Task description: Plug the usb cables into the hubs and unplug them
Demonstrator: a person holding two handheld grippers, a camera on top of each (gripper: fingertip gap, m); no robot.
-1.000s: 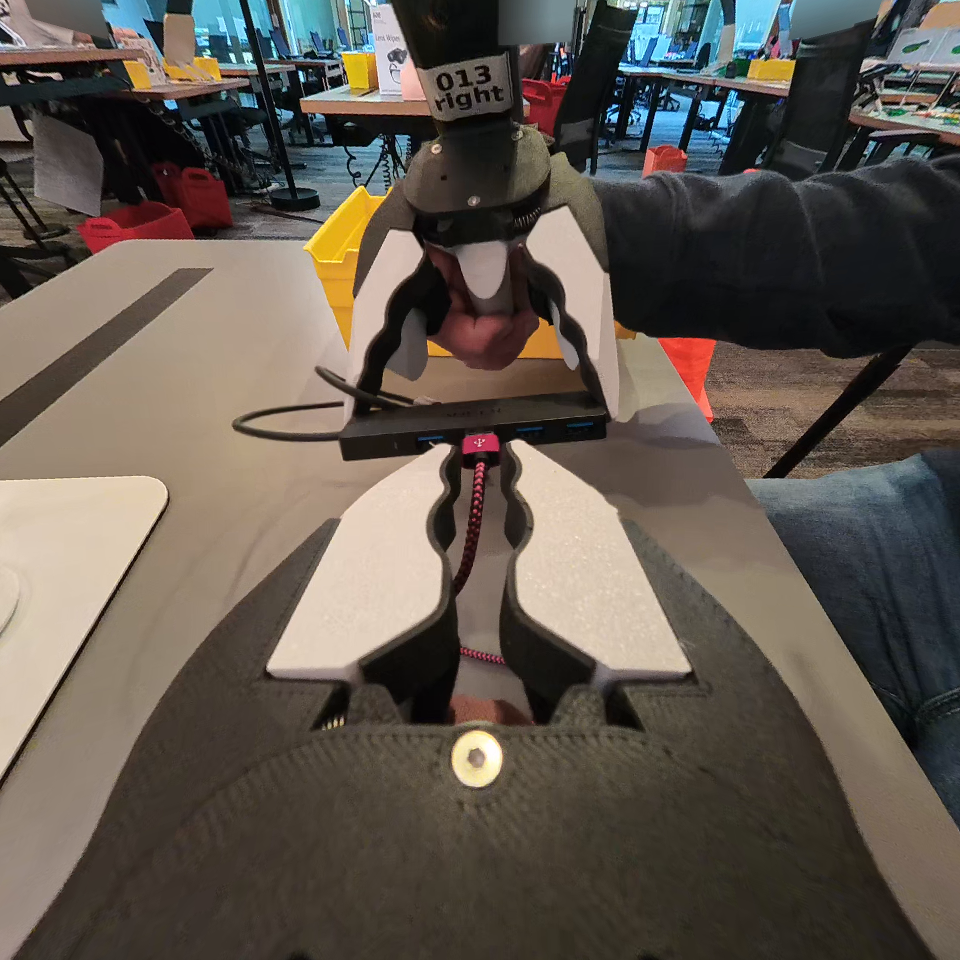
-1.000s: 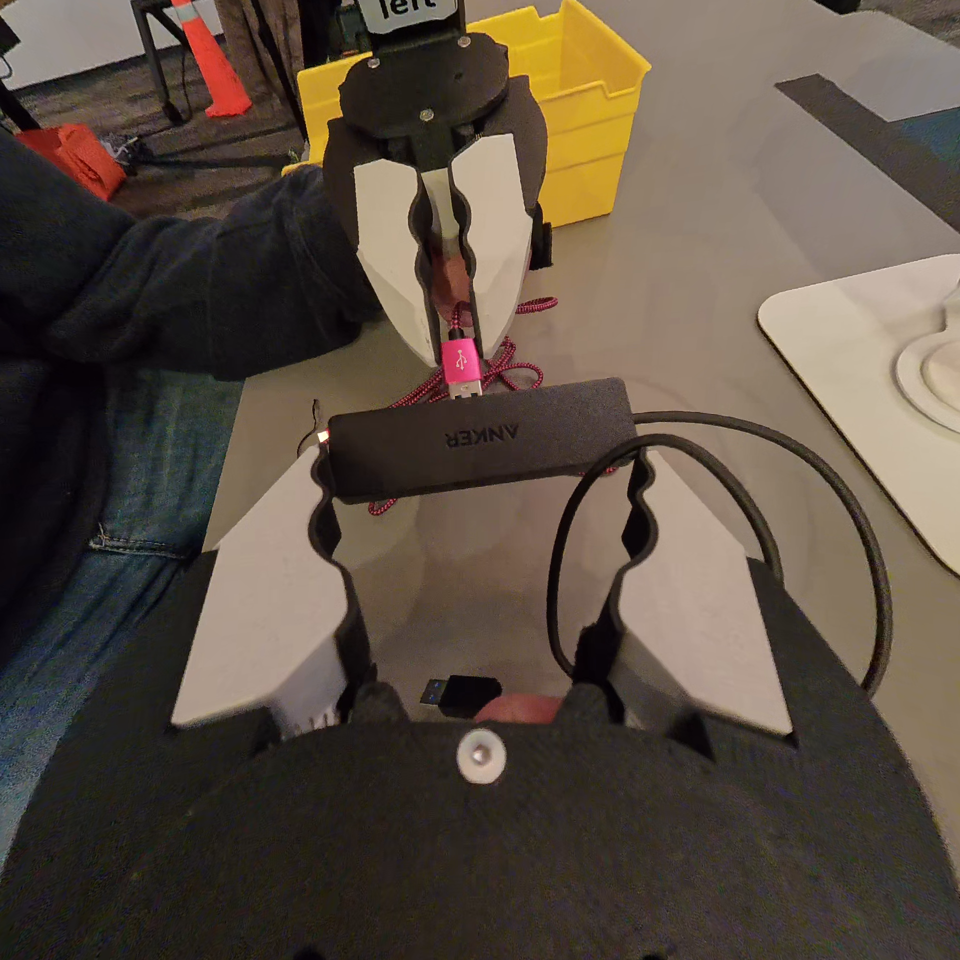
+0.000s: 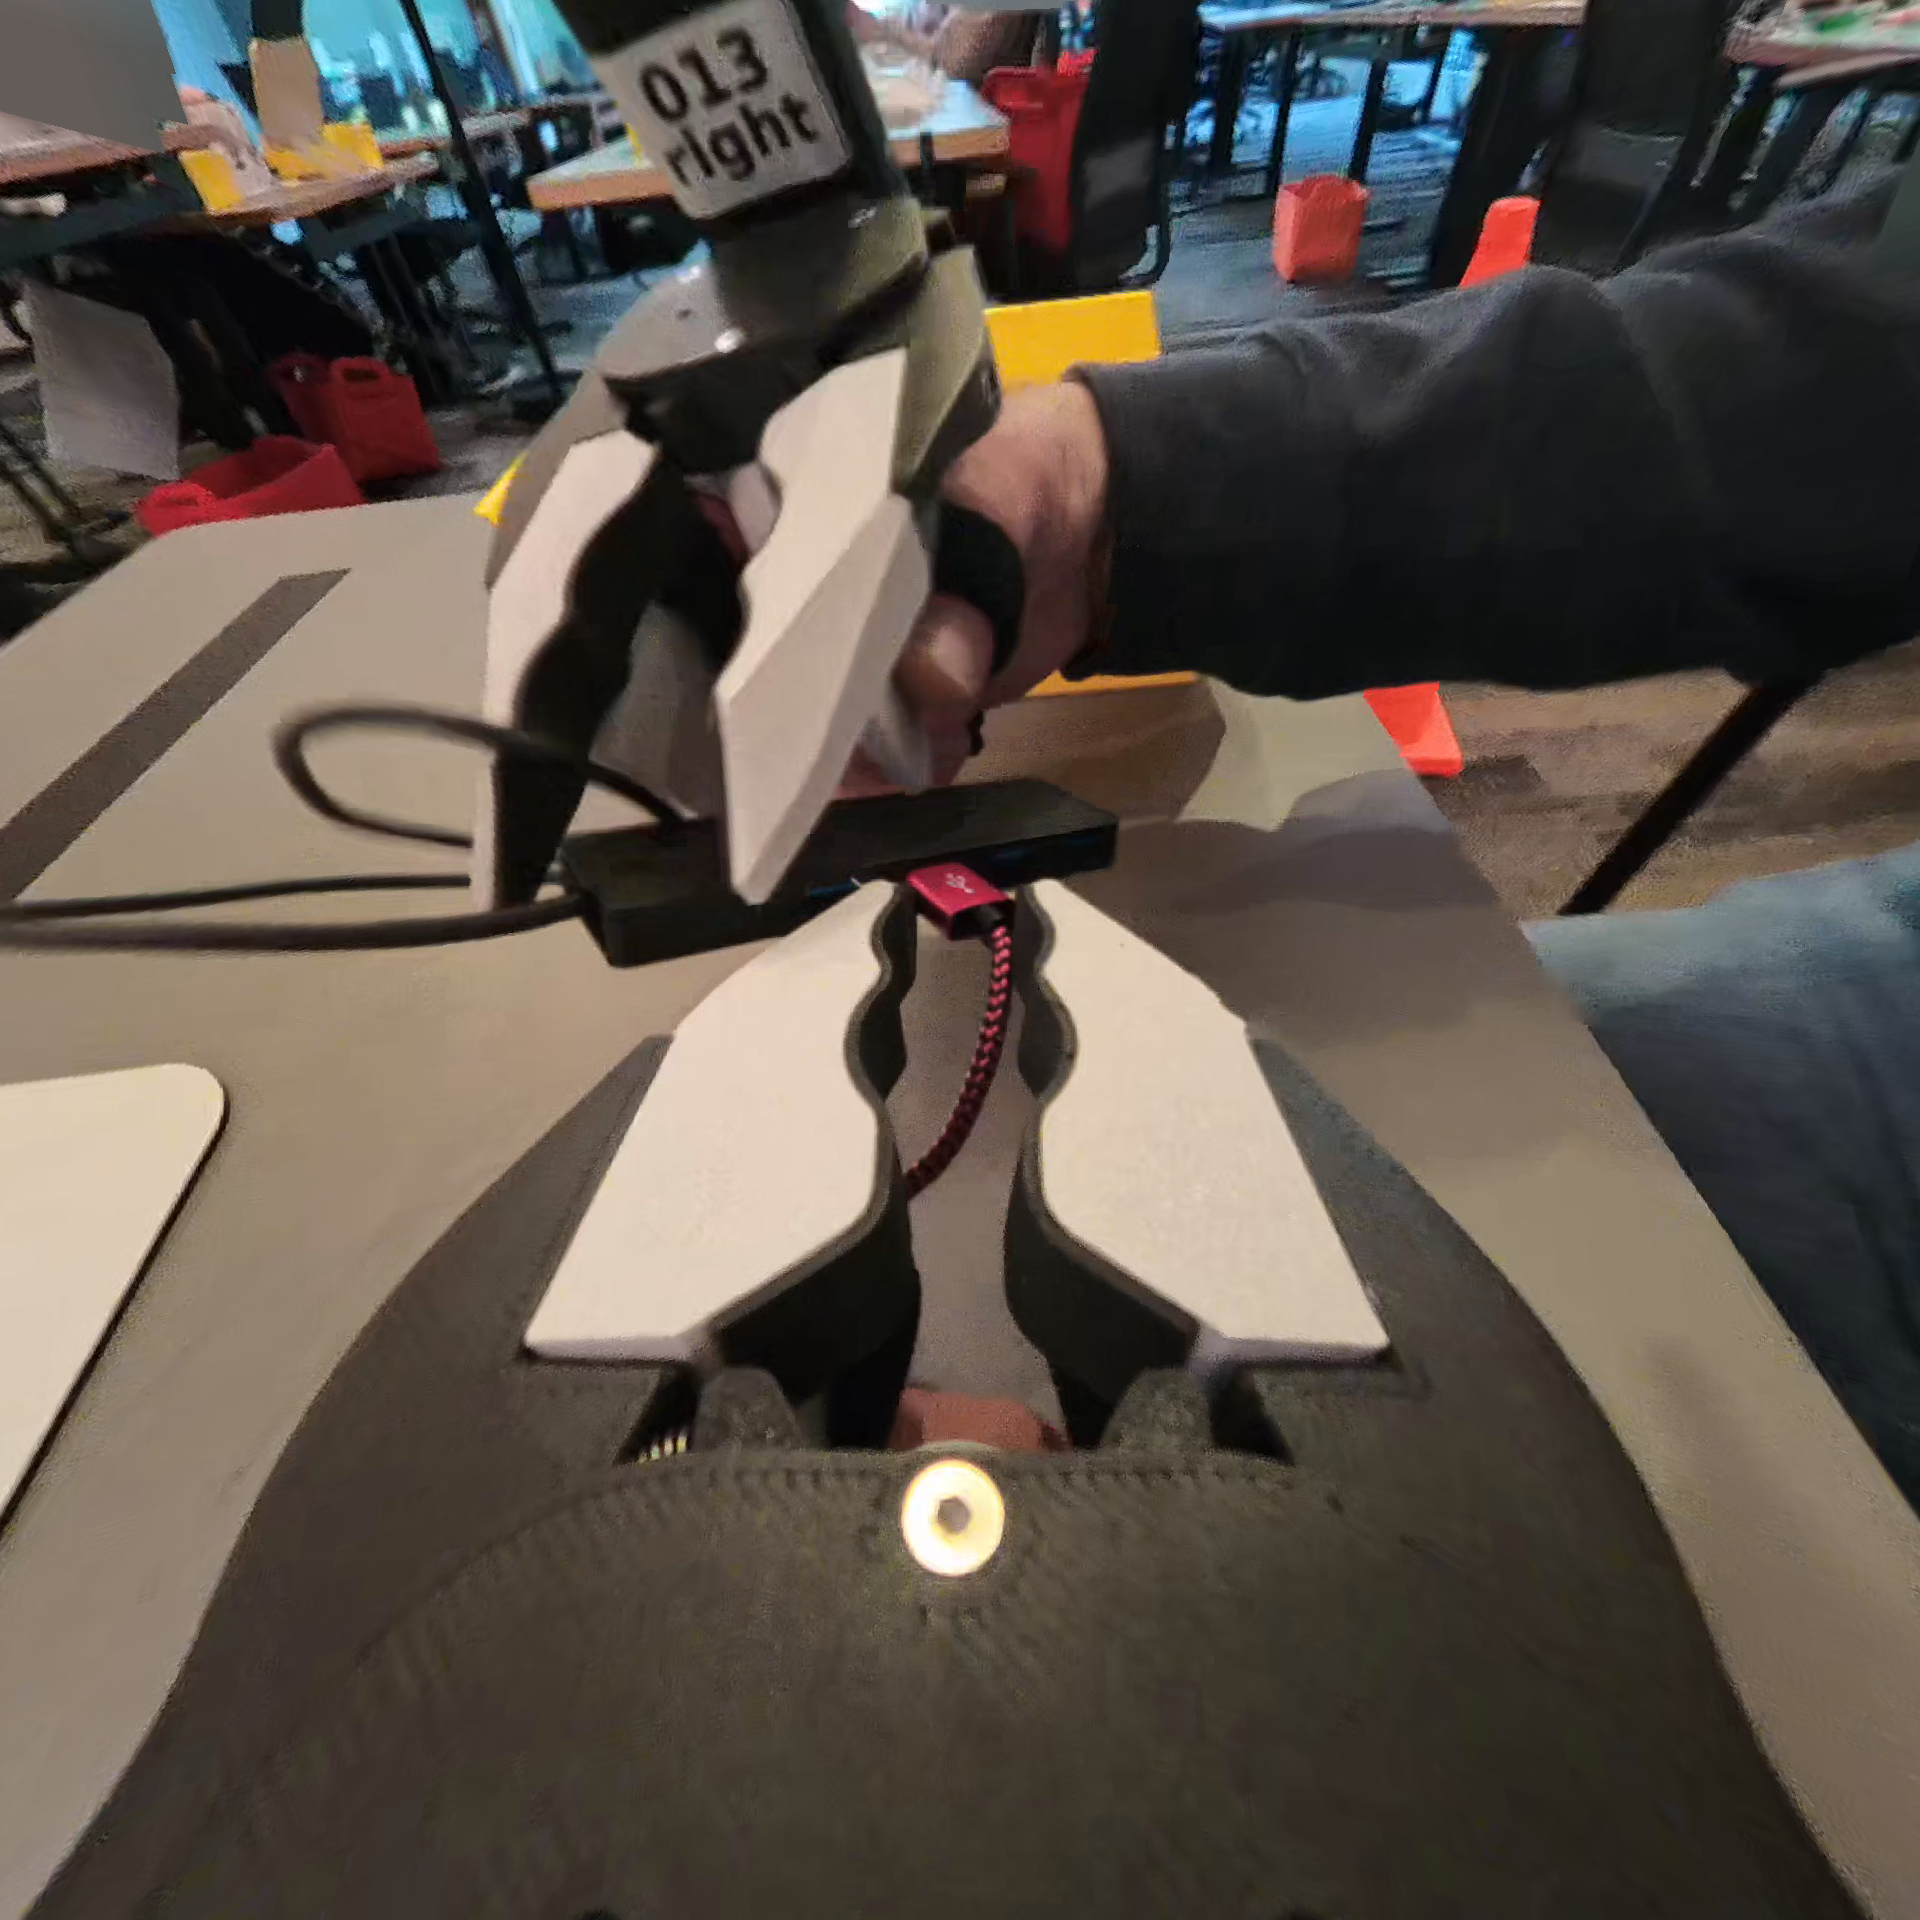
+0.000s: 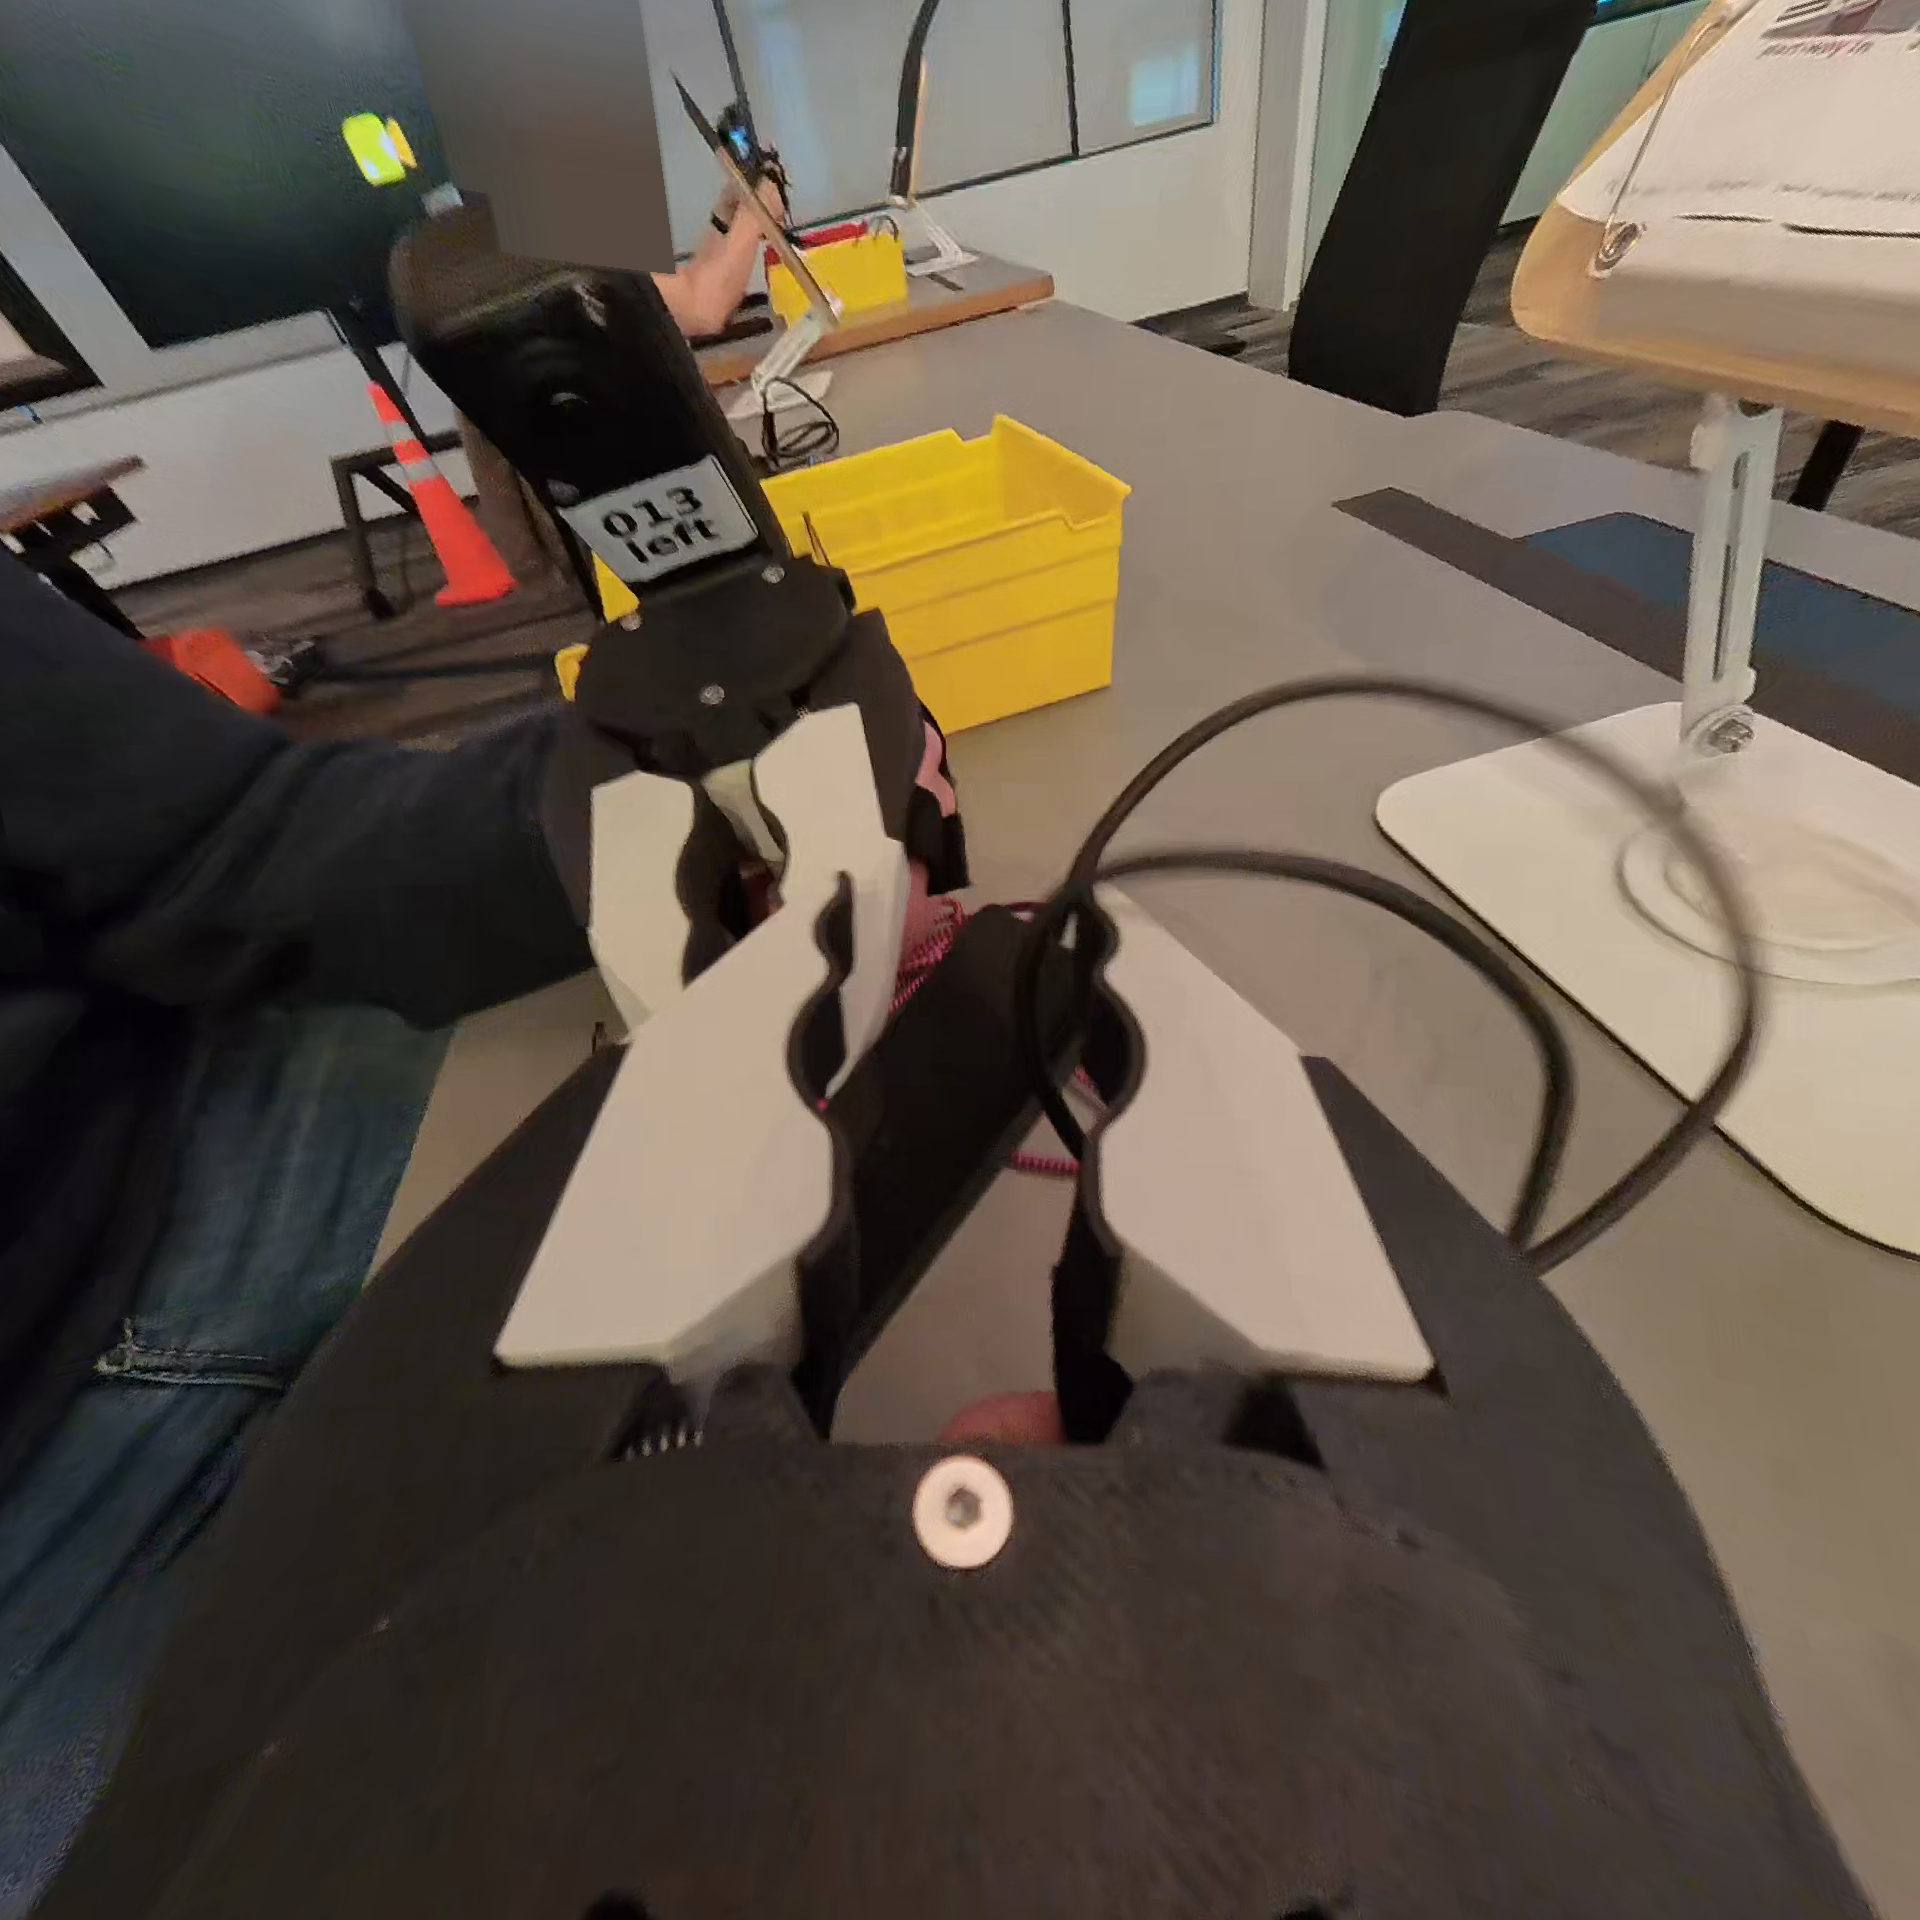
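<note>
- Your left hand-held gripper (image 3: 956, 914) is closed on the magenta usb plug (image 3: 954, 896), its two fingers pinched on either side of the plug body, with the red-and-black braided cable (image 3: 977, 1049) trailing back between them
- The plug's front end sits against the edge of the black hub (image 3: 935, 831), at one of its blue ports; whether it is fully seated cannot be told from these views
- Your right hand-held gripper (image 4: 961, 997) is clamped across the hub (image 4: 935, 1081), holding it tilted just above the grey counter (image 3: 312, 997)
- The hub's own black cable (image 4: 1455, 935) loops loosely out to the right of that gripper and curls back over the counter
- As a judgement: one plug is at or in its port, so this looks like the middle of a plug-in or pull-out; any other cables are not visible, so how much of the task is left cannot be told
- Behind the hands a yellow bin (image 4: 987, 582) sits on the counter, and a white stand base (image 4: 1662, 935) lies to the right
- Writing: each gripper carries a white label with printed characters, and a printed sheet sits on the stand at upper right; no brand mark on the hub can be read here
</note>
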